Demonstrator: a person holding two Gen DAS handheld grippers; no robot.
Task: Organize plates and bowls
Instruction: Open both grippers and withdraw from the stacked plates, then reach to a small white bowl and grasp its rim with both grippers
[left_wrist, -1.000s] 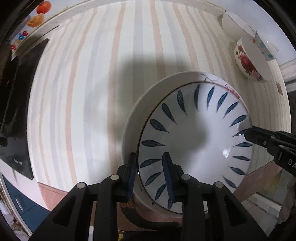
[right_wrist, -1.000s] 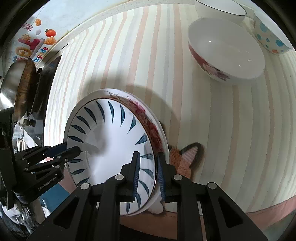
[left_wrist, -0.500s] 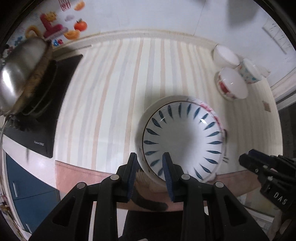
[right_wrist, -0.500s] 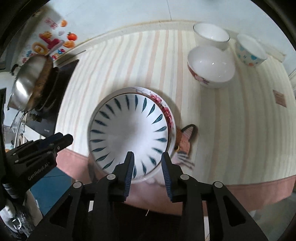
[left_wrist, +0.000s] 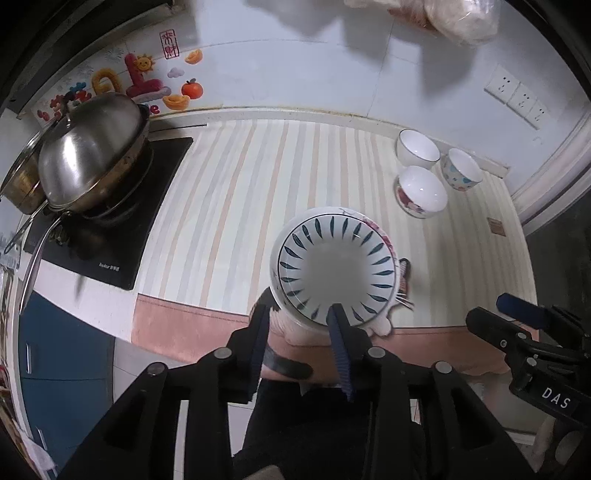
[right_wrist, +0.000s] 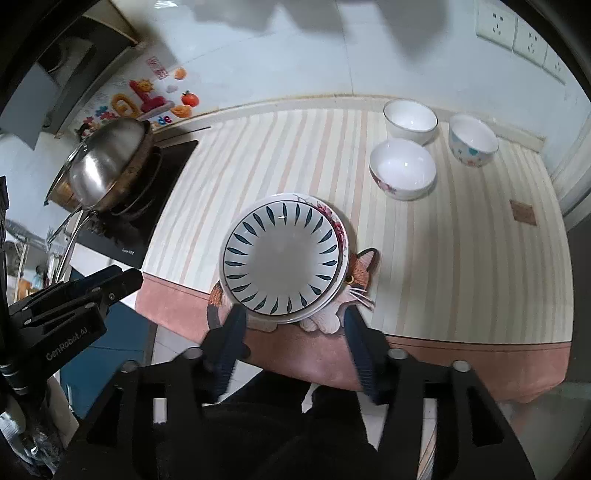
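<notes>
1. The left gripper (left_wrist: 299, 317) is held level above the near tabletop edge and points away from the person. Its dark blue ribbed fingers (left_wrist: 258, 332) stand moderately apart and hold nothing.
2. The right gripper (right_wrist: 293, 325) is posed the same way, with its fingers (right_wrist: 356, 332) spread wider; nothing is between them. In the left wrist view it shows side-on at 4 o'clock, apart from the plates.
3. Both grippers are matte black frames with round silver bolt heads.
4. Just beyond the fingertips, at the near edge of the tabletop (right_wrist: 461, 258), is the plate stack (right_wrist: 284, 254). Glossy round ceramic plates lie flat, face up. The top plate (right_wrist: 282, 258) is white, with dark blue leaf strokes radiating around its well. A plate with a red floral rim (right_wrist: 341, 230) shows beneath it at 2 o'clock. Being round, they have no long axis.
5. The stack partly covers a cat-shaped mat (right_wrist: 360, 275).
6. The tabletop cloth is smooth, with pale cream, peach and grey stripes running away from the person and a pink border at the near edge.
7. Farther off, at 1 o'clock, three glossy bowls stand upright and close together: a red-flowered bowl (right_wrist: 402, 170), a plain white bowl (right_wrist: 410, 118) and a blue-dotted bowl (right_wrist: 472, 142).
8. At 10 o'clock a shiny steel wok lid (right_wrist: 107, 166) sits on a black cooktop (right_wrist: 170, 173).
</notes>
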